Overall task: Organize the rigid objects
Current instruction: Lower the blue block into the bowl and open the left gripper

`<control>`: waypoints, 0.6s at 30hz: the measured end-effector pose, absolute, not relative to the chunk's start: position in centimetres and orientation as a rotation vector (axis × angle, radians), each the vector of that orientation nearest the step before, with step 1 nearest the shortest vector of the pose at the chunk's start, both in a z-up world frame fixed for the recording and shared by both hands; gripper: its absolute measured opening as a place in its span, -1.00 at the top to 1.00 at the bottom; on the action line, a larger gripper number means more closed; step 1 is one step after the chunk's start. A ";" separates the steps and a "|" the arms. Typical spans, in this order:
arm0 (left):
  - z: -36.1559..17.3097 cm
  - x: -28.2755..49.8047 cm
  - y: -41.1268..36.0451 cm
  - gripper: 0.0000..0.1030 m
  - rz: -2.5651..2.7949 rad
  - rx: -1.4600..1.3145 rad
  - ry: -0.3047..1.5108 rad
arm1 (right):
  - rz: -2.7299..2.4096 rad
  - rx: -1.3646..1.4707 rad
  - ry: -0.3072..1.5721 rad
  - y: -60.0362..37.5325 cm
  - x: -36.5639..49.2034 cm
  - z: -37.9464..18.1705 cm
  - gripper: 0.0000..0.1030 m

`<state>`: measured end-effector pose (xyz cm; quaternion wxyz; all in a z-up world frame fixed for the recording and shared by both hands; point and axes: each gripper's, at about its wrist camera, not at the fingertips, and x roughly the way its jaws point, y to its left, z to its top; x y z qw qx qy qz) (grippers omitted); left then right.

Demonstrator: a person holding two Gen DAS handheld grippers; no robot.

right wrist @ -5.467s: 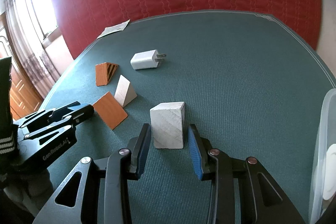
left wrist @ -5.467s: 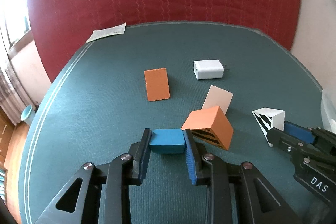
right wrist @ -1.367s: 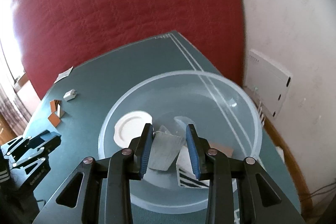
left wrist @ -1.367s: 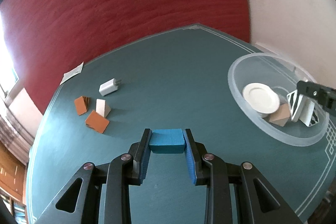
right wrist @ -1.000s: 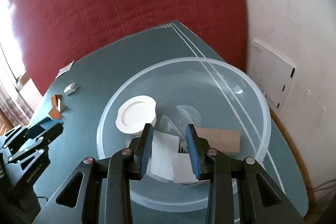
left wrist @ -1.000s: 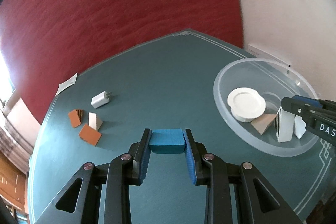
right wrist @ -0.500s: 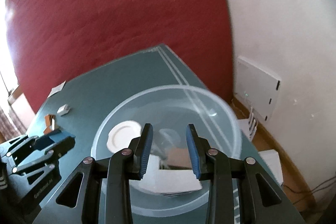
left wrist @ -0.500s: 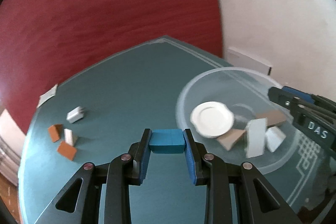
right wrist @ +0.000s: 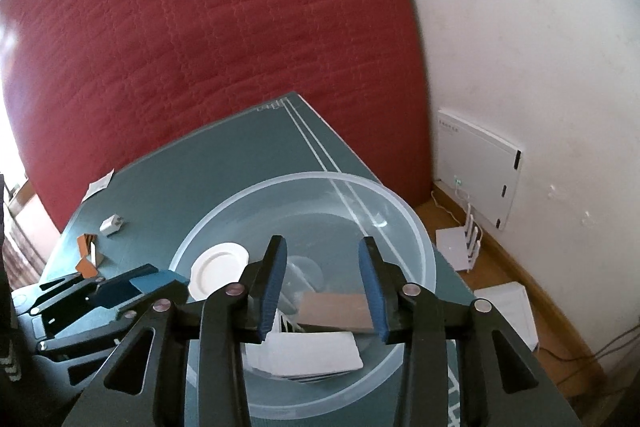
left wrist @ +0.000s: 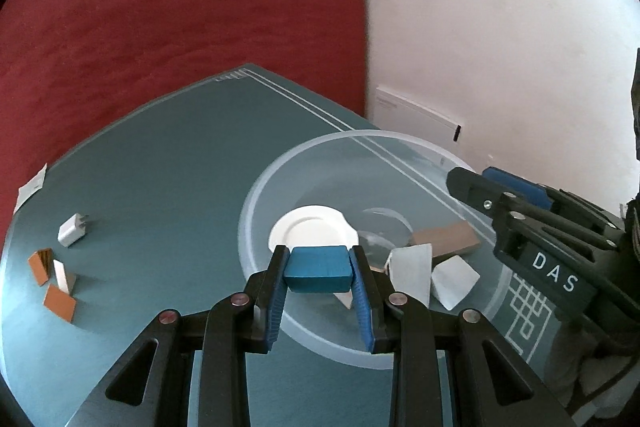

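Observation:
My left gripper (left wrist: 318, 253) is shut on a blue block (left wrist: 319, 269), held above the near left rim of a clear plastic bowl (left wrist: 256, 195). Inside the bowl lie a white round lid (left wrist: 308, 233), two white blocks (left wrist: 412, 267) and a brown block (left wrist: 444, 237). My right gripper (right wrist: 322, 245) hangs over the bowl (right wrist: 416, 227) with its jaws opening and nothing between them. A white block (right wrist: 312, 351) and the brown block (right wrist: 336, 311) rest in the bowl below it. In the left wrist view the right gripper (left wrist: 480, 183) reaches in from the right.
On the green table (left wrist: 160, 167) at far left sit a white charger (left wrist: 72, 229), two orange wedges (left wrist: 40, 265), a white wedge (left wrist: 64, 275) and a paper slip (left wrist: 32, 187). Behind stand a red quilted panel and a white wall. A white router (right wrist: 460, 243) is on the floor.
The right gripper has let the white block drop into the bowl, its jaws have widened and it has lifted a little. The left gripper has carried the blue block over the bowl's rim.

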<state>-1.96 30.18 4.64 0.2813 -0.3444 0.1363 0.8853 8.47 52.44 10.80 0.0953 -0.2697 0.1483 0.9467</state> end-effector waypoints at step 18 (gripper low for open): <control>4.6 -0.6 30.2 -0.57 2.310 -0.882 0.284 | 2.803 -0.795 0.447 52.9 8.8 10.9 0.12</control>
